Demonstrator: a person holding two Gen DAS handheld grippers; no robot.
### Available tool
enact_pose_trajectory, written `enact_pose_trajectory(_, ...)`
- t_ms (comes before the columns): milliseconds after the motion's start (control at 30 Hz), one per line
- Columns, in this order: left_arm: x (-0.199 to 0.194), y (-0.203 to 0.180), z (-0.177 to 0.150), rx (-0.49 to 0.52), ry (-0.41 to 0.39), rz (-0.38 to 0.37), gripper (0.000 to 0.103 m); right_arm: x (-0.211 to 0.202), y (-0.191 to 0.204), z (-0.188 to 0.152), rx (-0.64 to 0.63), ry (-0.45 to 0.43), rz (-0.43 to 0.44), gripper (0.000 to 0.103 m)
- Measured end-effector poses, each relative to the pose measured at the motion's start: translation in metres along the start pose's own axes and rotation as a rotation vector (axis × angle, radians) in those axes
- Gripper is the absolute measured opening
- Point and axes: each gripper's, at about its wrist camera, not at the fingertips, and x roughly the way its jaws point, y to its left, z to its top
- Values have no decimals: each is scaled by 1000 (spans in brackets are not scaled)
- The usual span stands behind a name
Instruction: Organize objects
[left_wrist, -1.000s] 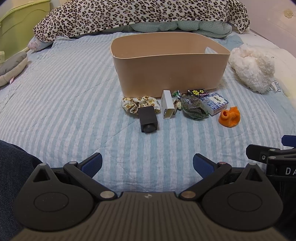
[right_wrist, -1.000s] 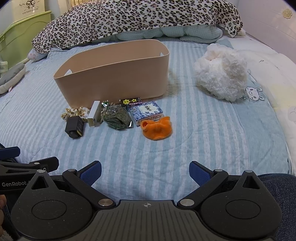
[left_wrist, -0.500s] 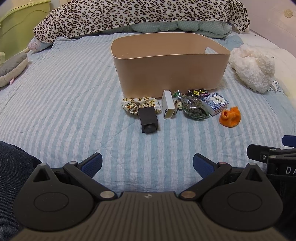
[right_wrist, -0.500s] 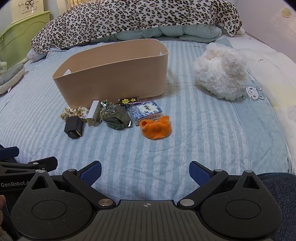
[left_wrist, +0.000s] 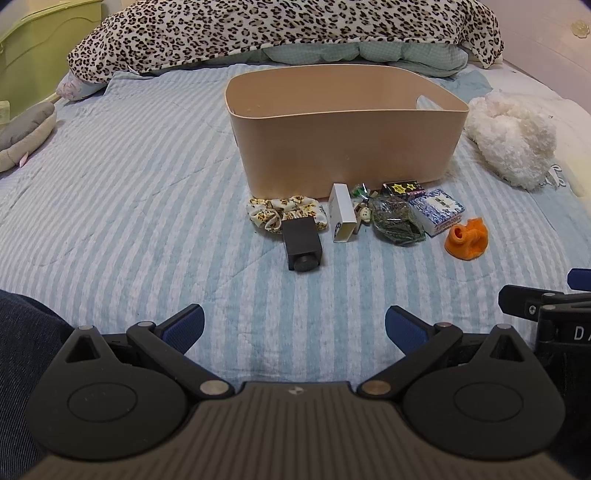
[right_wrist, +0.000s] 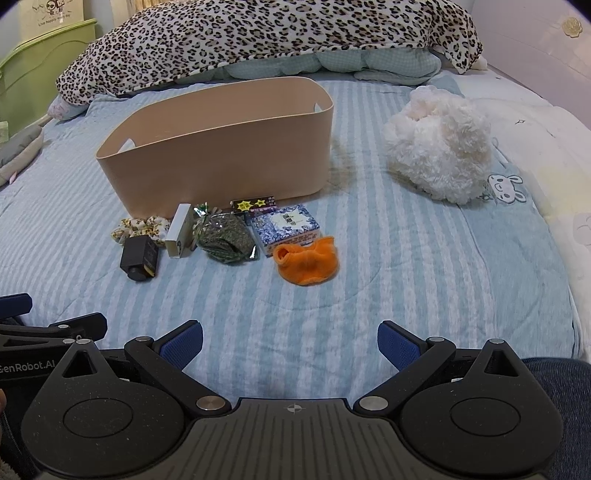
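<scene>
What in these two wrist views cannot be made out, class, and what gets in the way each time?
- Floor of the tan bin: hidden by its near wall in both views, so its contents are unknown.
- Print on the blue patterned box: too small to read.
- Small figure between the white box and the green packet: too small and partly covered.
- Right gripper body, left view: cut off by the right edge.

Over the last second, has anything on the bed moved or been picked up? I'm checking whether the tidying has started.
Nothing has visibly changed. The left gripper and right gripper stay open and empty, short of the row of small things. The black box, orange cloth and beige bin lie where they were.
</scene>
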Motion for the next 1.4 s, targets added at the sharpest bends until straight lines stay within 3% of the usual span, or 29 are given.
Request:
enact_pose_trajectory(767, 64, 8, 33, -16, -5, 33, 103, 53, 5, 38, -53, 57, -65, 102)
enact_pose_trajectory(900, 83, 4, 41, -2, 2, 30, 103, 69, 10, 43, -79, 77, -82, 102)
enact_pose_trajectory(1000, 100, 7, 43, -22, 38, -14, 103, 82, 13, 48, -93, 89, -78, 101)
enact_pose_trajectory(1167, 122, 11, 44, -31, 46, 48, 103, 104, 20, 54, -132, 102, -105, 96)
enact_pose_trajectory(1400, 140, 23, 46, -59, 47, 64, 103, 133, 17, 53, -109, 143, -106, 87)
